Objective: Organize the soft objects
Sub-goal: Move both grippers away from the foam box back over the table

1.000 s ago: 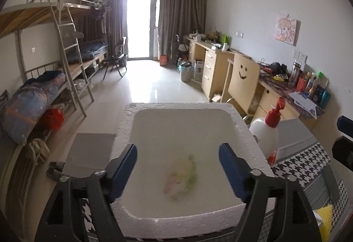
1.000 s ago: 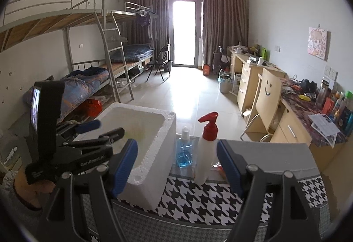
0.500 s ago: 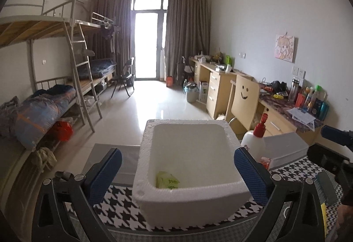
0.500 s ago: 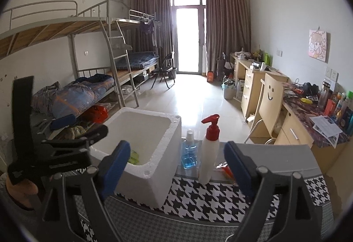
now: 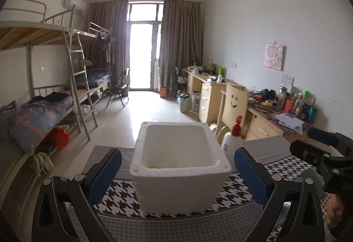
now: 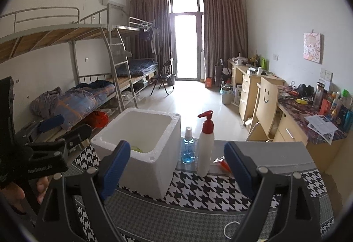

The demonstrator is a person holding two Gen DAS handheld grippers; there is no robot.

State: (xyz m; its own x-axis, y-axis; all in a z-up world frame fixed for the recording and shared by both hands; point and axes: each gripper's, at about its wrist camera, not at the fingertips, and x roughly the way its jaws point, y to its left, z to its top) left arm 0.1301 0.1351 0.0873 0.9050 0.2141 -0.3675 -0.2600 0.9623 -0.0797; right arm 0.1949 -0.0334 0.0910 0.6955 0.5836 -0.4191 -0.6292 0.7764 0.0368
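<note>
A white foam box [image 5: 179, 167] stands on the houndstooth cloth [image 5: 238, 190], seen from the right wrist as well as foam box [image 6: 141, 142]. A sliver of a yellow-green soft object [image 6: 138, 148] lies on its floor; from the left wrist only the edge of that soft object [image 5: 154, 167] shows over the near wall. My left gripper [image 5: 176, 173] hangs open in front of the box with nothing between its blue pads. My right gripper [image 6: 176, 167] is open too, to the right of the box, empty.
A white pump bottle with a red head [image 6: 205, 147] and a small blue-liquid bottle [image 6: 188, 148] stand right of the box. A grey lidded bin [image 6: 264, 151] sits behind. A red packet [image 6: 224, 163] lies beside the bottle. Bunk beds left, desks right.
My left gripper opened wide and pulled back and up from over the box, leaving the soft object inside. My right gripper opened wider and drew back a little.
</note>
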